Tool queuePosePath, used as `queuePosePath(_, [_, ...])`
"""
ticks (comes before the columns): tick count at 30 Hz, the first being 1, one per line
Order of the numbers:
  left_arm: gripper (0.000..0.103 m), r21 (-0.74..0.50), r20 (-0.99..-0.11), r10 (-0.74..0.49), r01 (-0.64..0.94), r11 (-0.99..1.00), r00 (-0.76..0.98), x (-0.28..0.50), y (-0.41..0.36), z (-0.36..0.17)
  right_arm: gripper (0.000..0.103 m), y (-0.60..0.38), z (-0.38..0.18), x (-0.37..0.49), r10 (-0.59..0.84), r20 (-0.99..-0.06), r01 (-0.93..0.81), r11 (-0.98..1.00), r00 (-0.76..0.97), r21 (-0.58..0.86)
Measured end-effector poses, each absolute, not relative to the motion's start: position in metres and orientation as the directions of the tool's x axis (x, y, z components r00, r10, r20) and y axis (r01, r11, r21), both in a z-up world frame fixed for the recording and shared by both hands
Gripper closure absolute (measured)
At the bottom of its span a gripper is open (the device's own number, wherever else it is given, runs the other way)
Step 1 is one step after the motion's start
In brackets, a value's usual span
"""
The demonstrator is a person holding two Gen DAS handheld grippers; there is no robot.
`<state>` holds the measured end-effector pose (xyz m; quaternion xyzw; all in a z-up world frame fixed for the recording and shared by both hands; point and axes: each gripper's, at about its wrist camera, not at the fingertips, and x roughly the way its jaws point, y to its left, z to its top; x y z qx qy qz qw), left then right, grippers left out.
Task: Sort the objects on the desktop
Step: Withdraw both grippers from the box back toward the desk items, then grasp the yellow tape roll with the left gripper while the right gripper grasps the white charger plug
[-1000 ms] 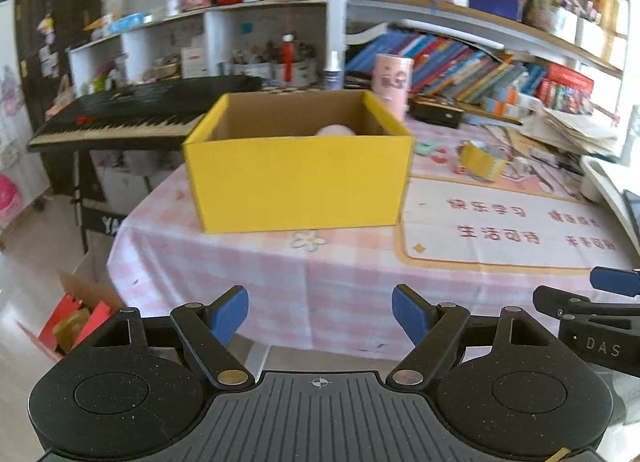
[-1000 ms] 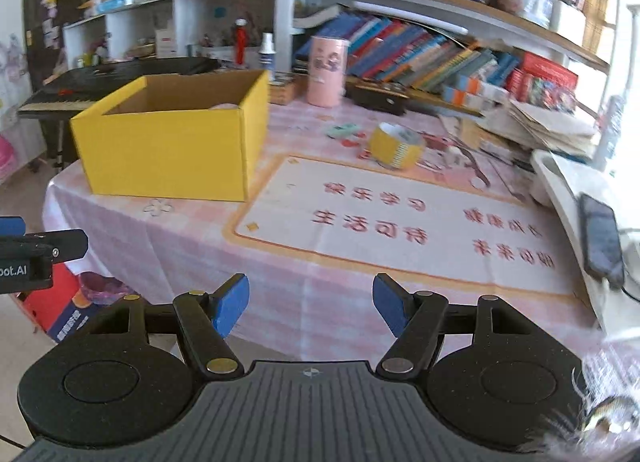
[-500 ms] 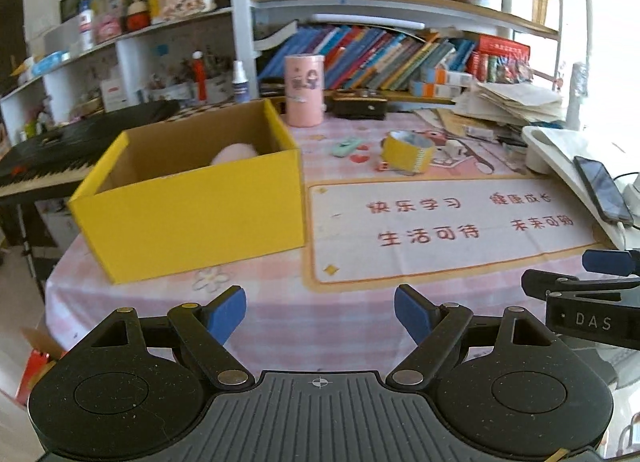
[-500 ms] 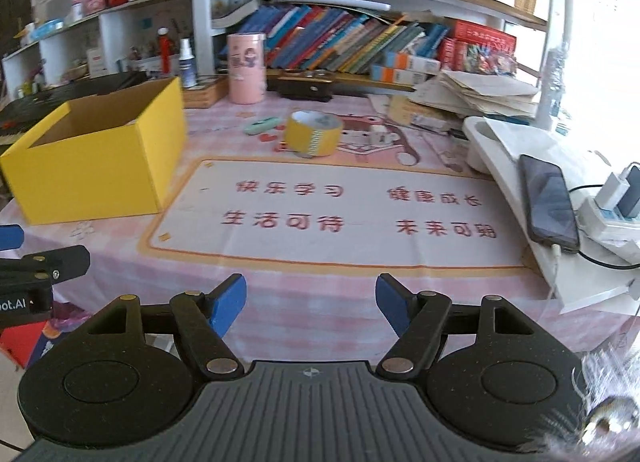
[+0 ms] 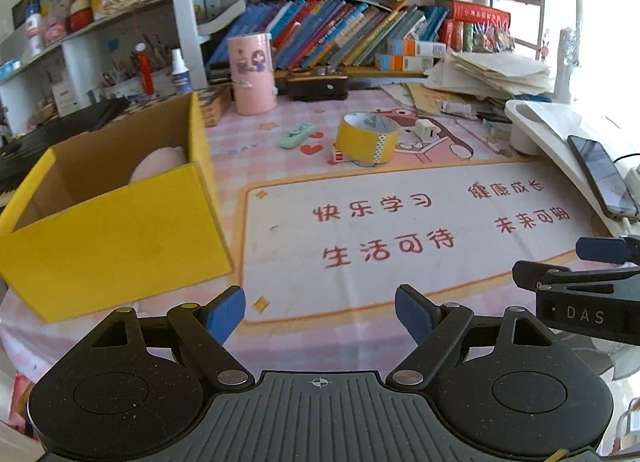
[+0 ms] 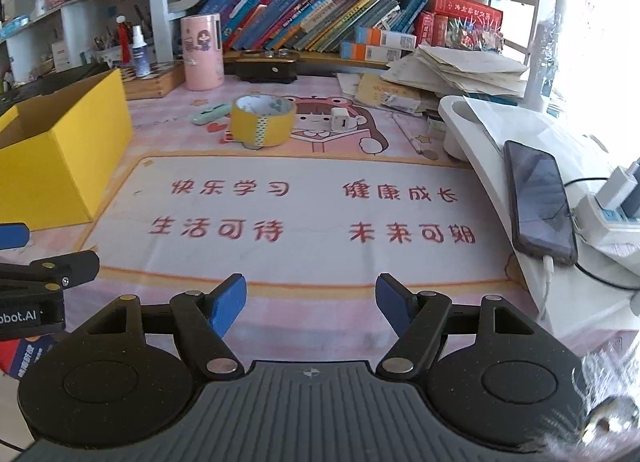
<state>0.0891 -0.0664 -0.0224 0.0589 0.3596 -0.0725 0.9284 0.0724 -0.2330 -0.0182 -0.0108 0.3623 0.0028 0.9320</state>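
A yellow cardboard box [image 5: 116, 222] stands at the table's left, open on top, with a pink soft thing [image 5: 158, 164] inside; it also shows in the right wrist view [image 6: 60, 158]. A yellow tape roll [image 5: 366, 138] [image 6: 263, 122], a mint green small object [image 5: 296, 135] [image 6: 210, 113] and a white charger plug [image 5: 425, 129] [image 6: 341, 120] lie at the table's back. My left gripper [image 5: 320, 314] is open and empty over the front edge. My right gripper [image 6: 311, 304] is open and empty beside it.
A pink cylindrical cup [image 6: 201, 52] and a dark case [image 6: 266, 67] stand near the bookshelf. A white stand with a phone [image 6: 538, 200] and a power strip [image 6: 612, 206] sits at the right. Paper piles [image 6: 456, 70] lie at back right. A printed mat [image 6: 304, 214] covers the middle.
Both grippers have swung right and moved toward the table: the yellow box slid to the left of both views, and the tape roll and mat came closer. Both stay open.
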Motion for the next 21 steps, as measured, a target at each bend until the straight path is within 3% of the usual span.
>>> queuePosePath(11, [0.019,0.045,-0.683,-0.055,0.117,0.992,0.728,0.154,-0.102,-0.026,0.034,-0.270,-0.018,0.143,0.022,-0.679,-0.045,0.999,0.734,-0.016])
queuePosePath(21, [0.019,0.042,-0.632,-0.037,0.082,0.996,0.774,0.198,-0.130,-0.025,0.034,-0.303,-0.016,0.198,0.068,-0.682,-0.088,0.996,0.728,0.006])
